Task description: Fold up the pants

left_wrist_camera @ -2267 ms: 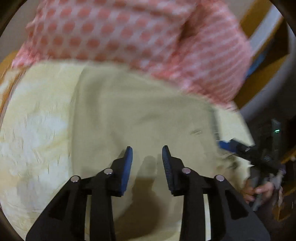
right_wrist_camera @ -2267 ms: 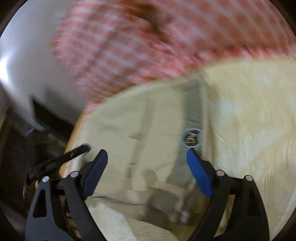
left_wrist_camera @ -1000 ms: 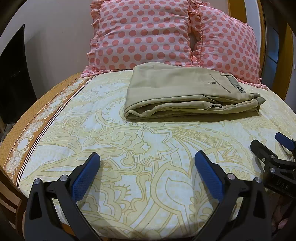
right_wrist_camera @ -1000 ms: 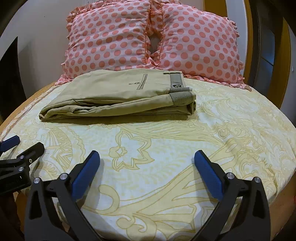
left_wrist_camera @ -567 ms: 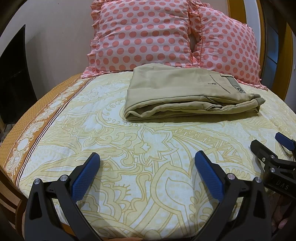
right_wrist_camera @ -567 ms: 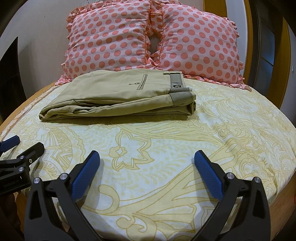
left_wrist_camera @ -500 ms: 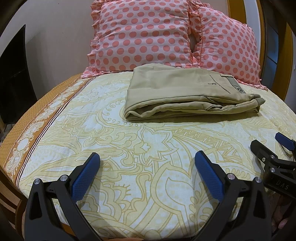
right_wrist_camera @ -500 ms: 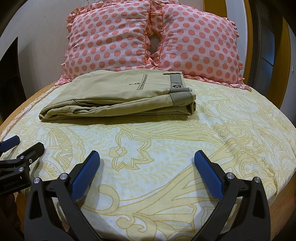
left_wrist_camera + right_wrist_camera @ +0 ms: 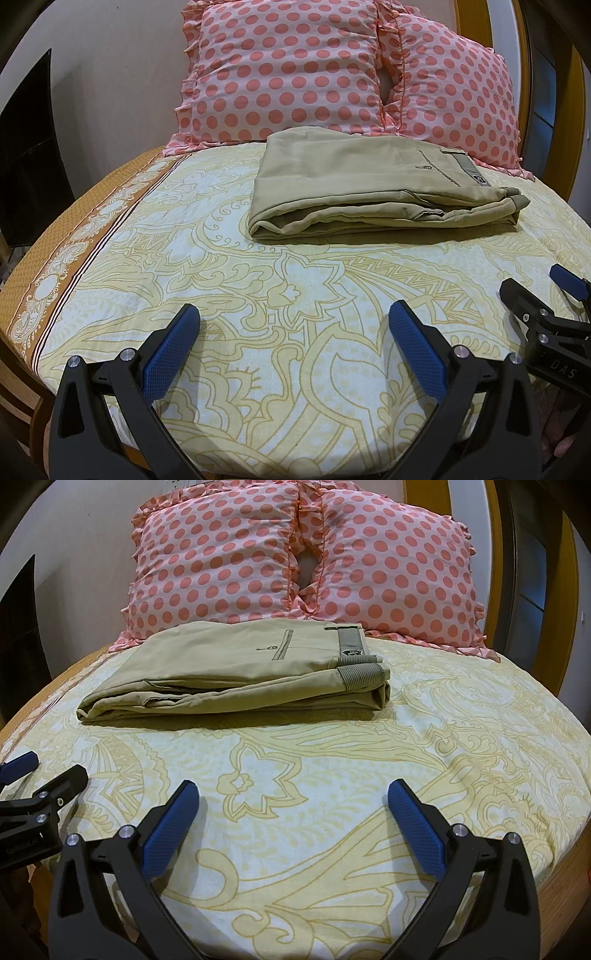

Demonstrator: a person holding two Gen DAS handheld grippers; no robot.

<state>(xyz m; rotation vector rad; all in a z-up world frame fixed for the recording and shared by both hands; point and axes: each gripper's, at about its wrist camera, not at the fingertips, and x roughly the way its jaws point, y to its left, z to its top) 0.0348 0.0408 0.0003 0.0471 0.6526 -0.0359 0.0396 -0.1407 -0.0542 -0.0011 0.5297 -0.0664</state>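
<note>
One pair of khaki pants (image 9: 373,192) lies folded into a flat, layered rectangle at the far end of the bed (image 9: 207,288), its far edge touching the foot of the pillows. Its long axis runs left to right across the bed. The waistband end, with its grey ribbed band and a belt loop, points to the right; the rounded fold end points left. A welt pocket with a small button faces up on the top layer, near the waistband.

Two pink pillows with coral polka dots and frilled edges stand side by side against the wall behind the pants: the left pillow (image 9: 284,70) and the right pillow (image 9: 458,96), touching each other.

The bed carries a pale yellow floral sheet with a brown patterned border along its left edge.

The left gripper (image 9: 293,325) hovers over the near part of the sheet, well apart from the pants, jaws spread wide and holding nothing. The right gripper (image 9: 293,805) hovers just beside it, to its right, jaws likewise wide and empty. Each gripper shows two blue pads.
</note>
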